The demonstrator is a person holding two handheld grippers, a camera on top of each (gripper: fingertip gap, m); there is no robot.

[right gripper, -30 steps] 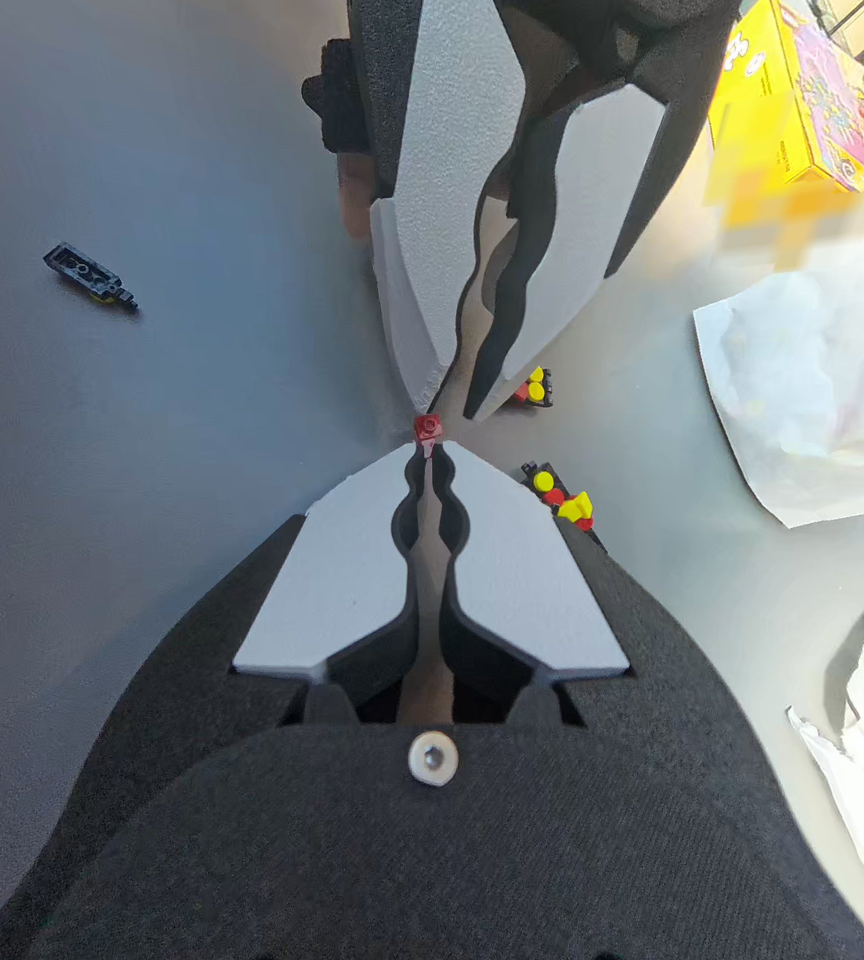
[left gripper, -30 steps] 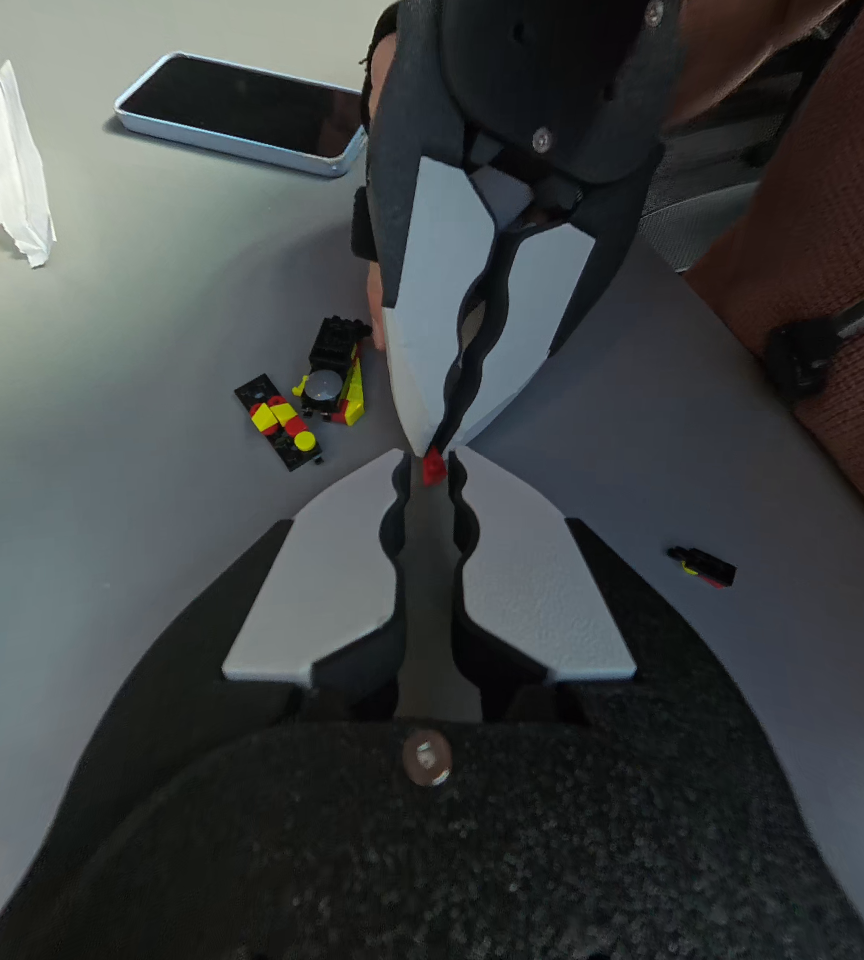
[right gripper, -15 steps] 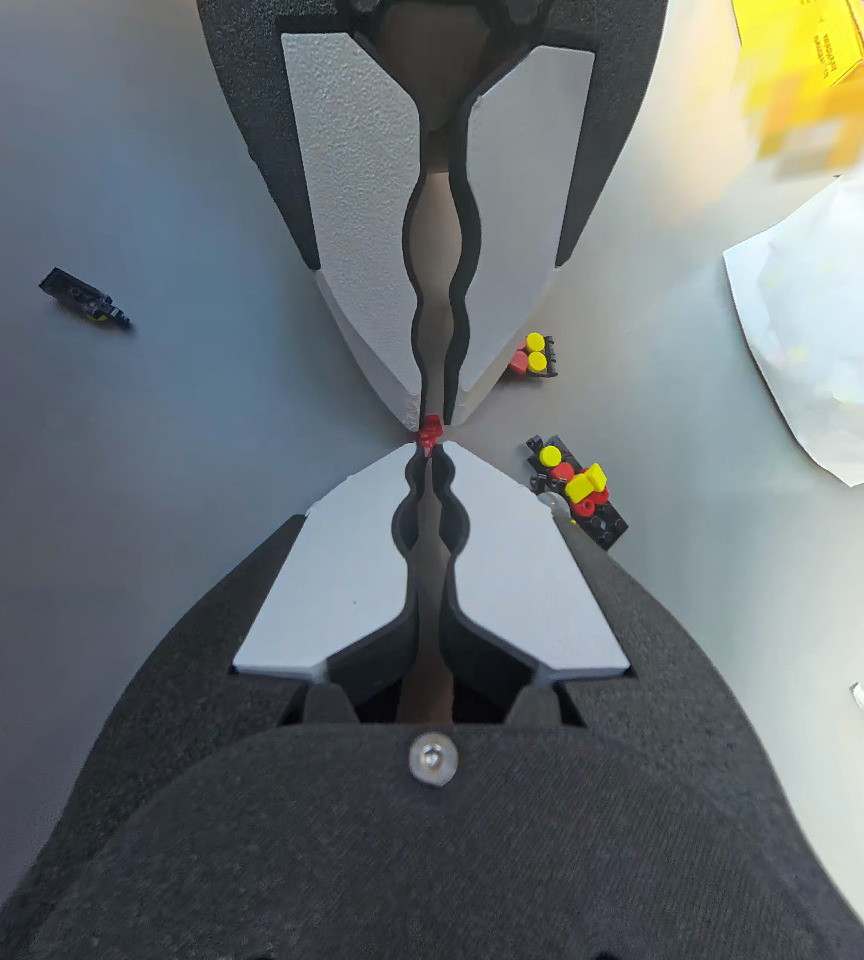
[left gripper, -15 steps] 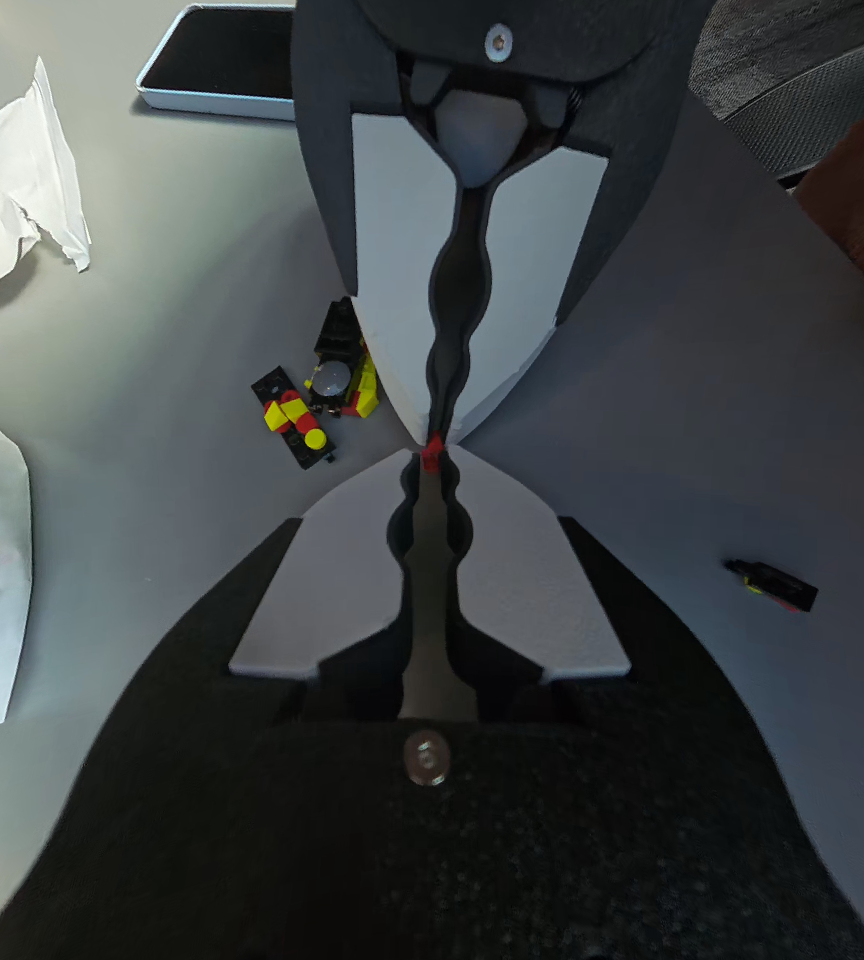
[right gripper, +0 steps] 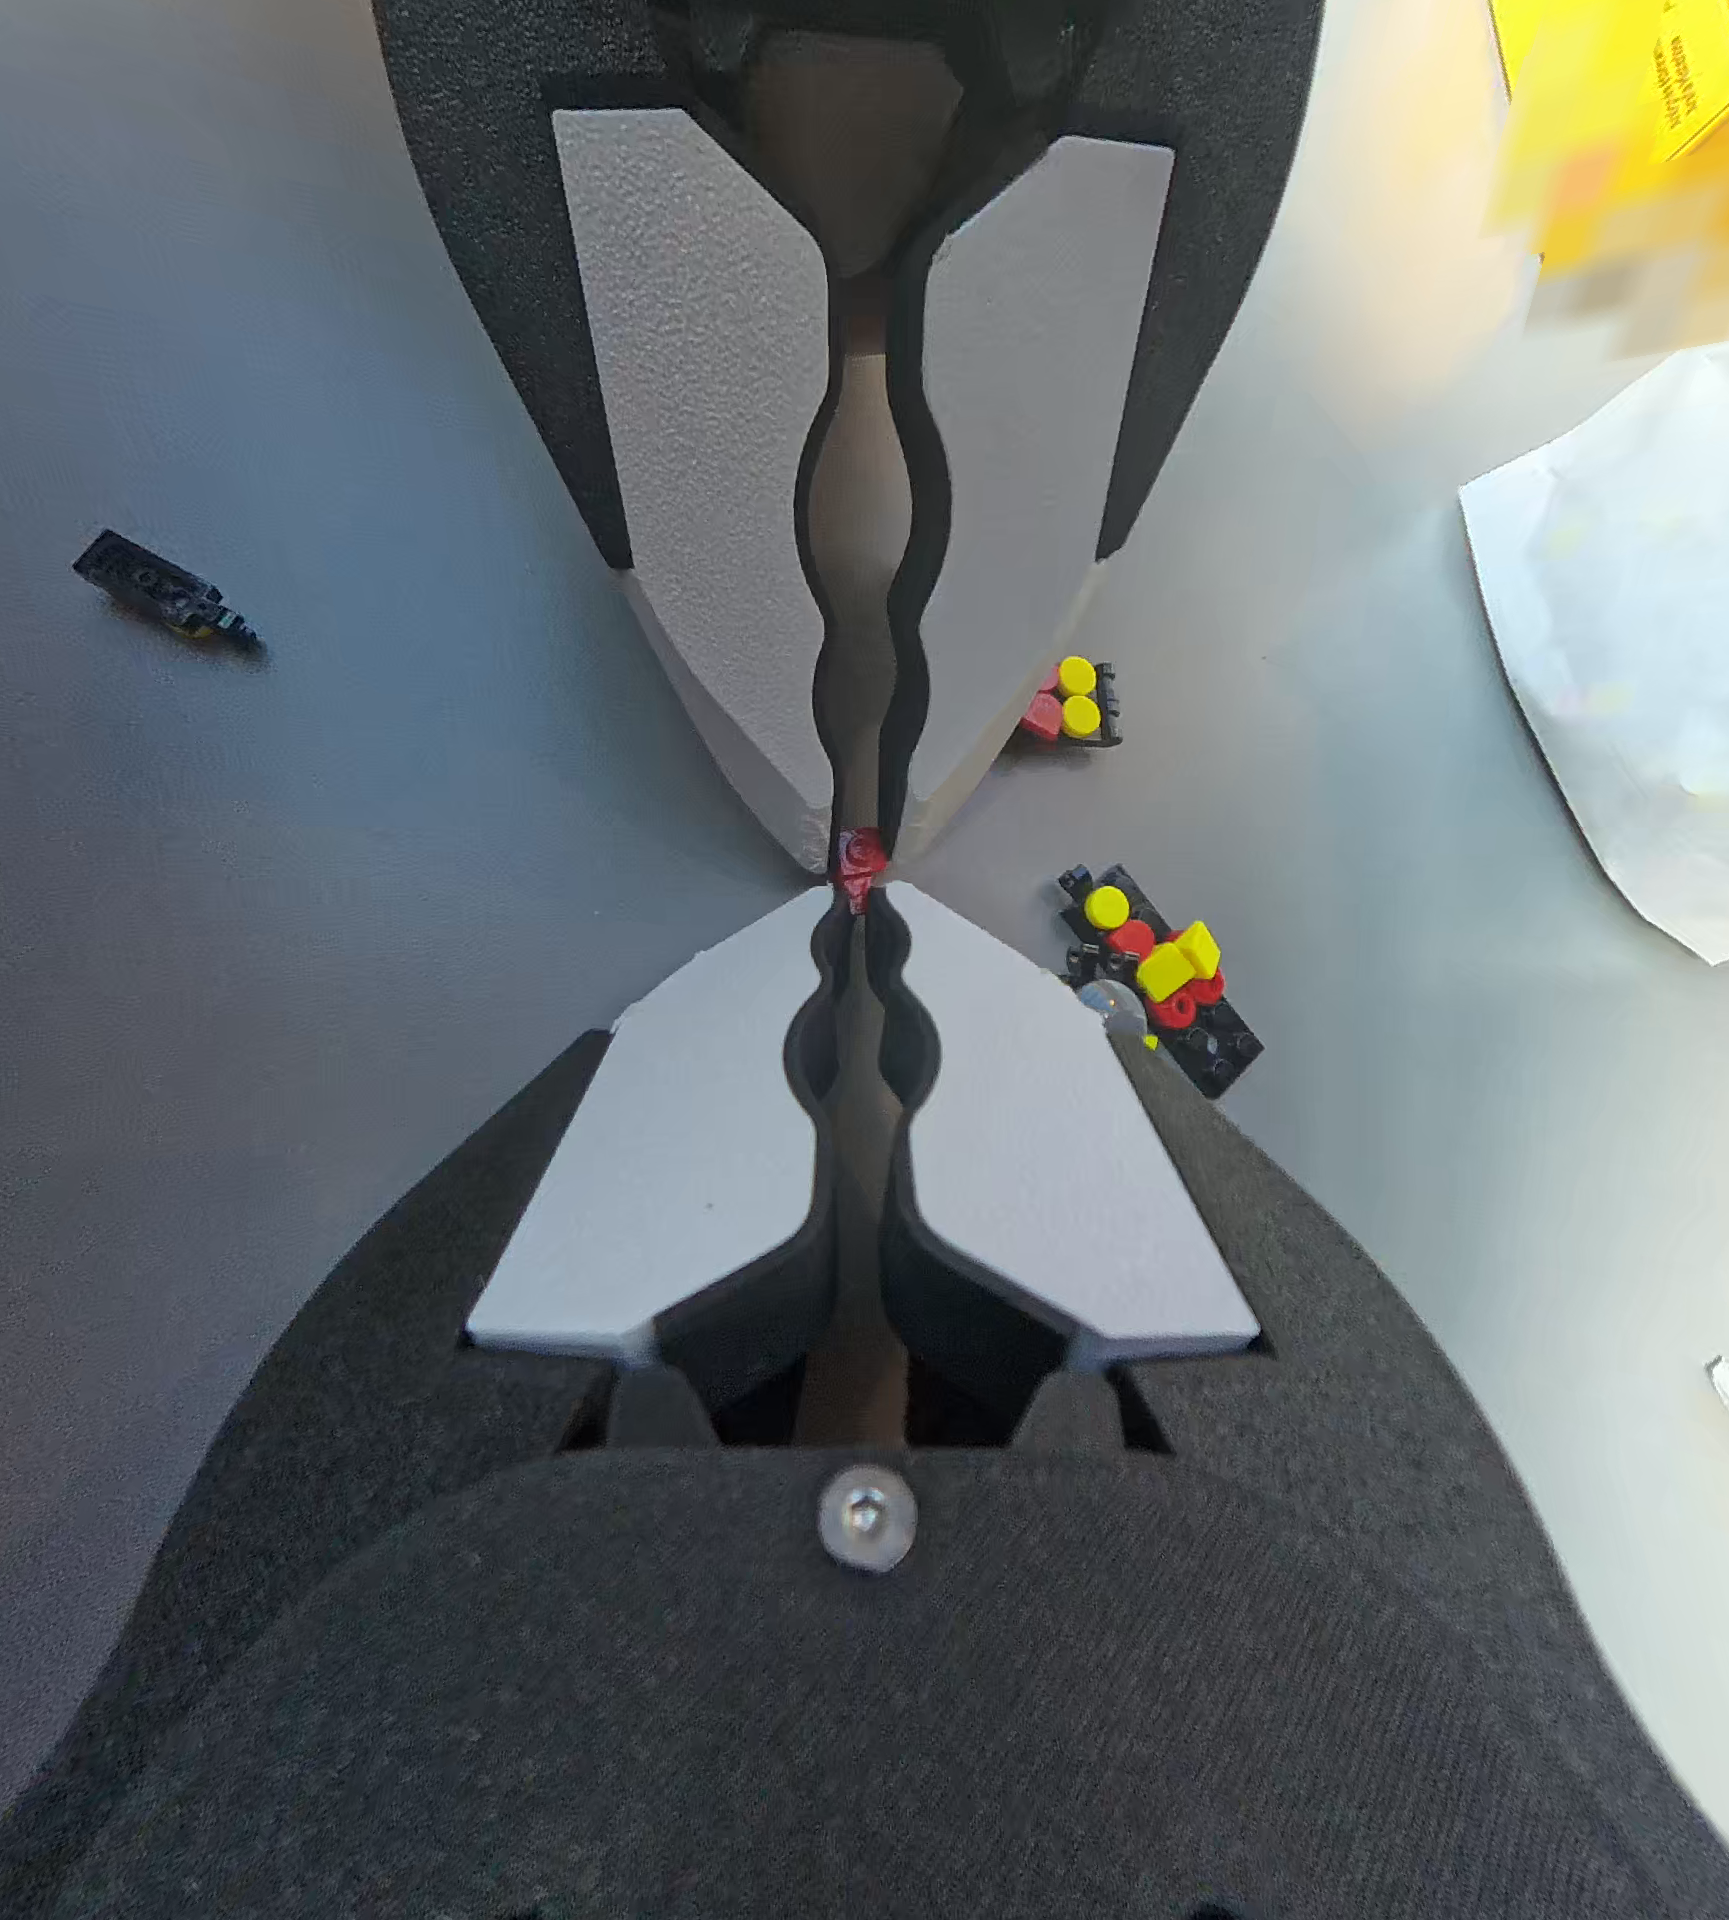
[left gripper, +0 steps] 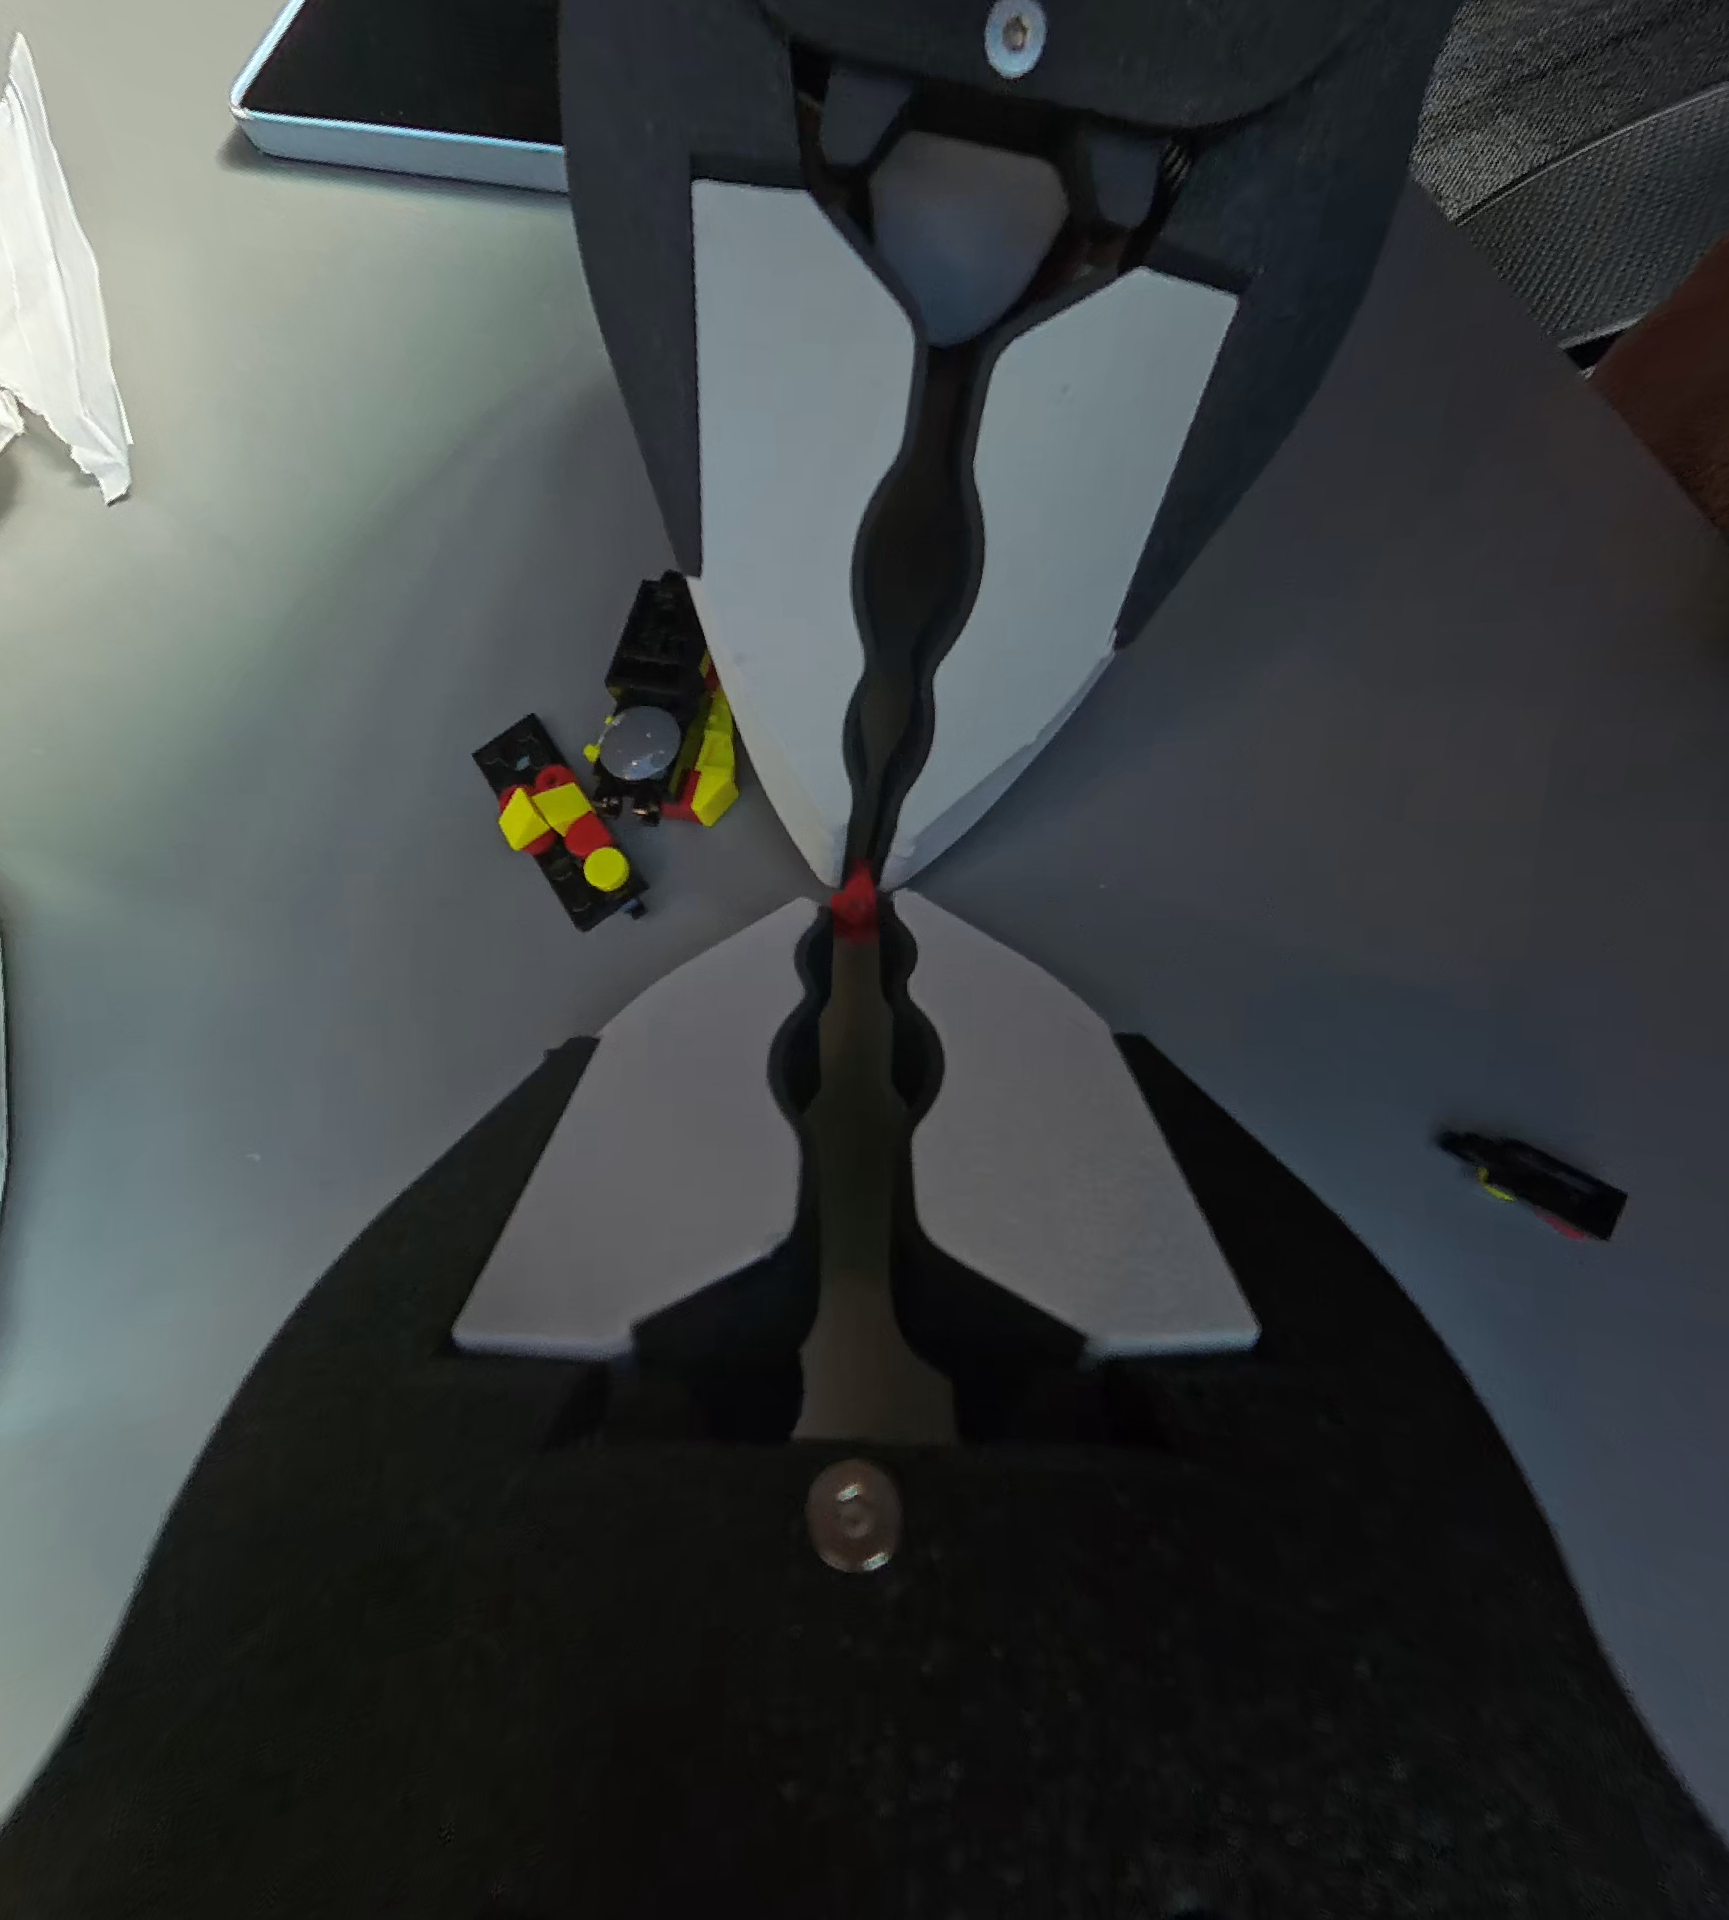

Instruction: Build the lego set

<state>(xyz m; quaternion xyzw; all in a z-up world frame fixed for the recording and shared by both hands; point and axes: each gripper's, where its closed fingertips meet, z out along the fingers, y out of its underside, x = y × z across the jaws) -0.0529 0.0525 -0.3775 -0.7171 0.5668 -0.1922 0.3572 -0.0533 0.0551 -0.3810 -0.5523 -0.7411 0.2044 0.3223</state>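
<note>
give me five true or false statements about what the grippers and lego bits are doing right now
1. Both grippers pinch the same tiny red piece tip to tip. True.
2. The left gripper is wide open. False: its fingers are closed on the red piece.
3. A phone lies on the table. True.
4. The black plate with yellow and red studs is held in the right gripper. False: it lies on the table beside it.
5. A small black piece lies alone, apart from the other bricks. True.
</note>
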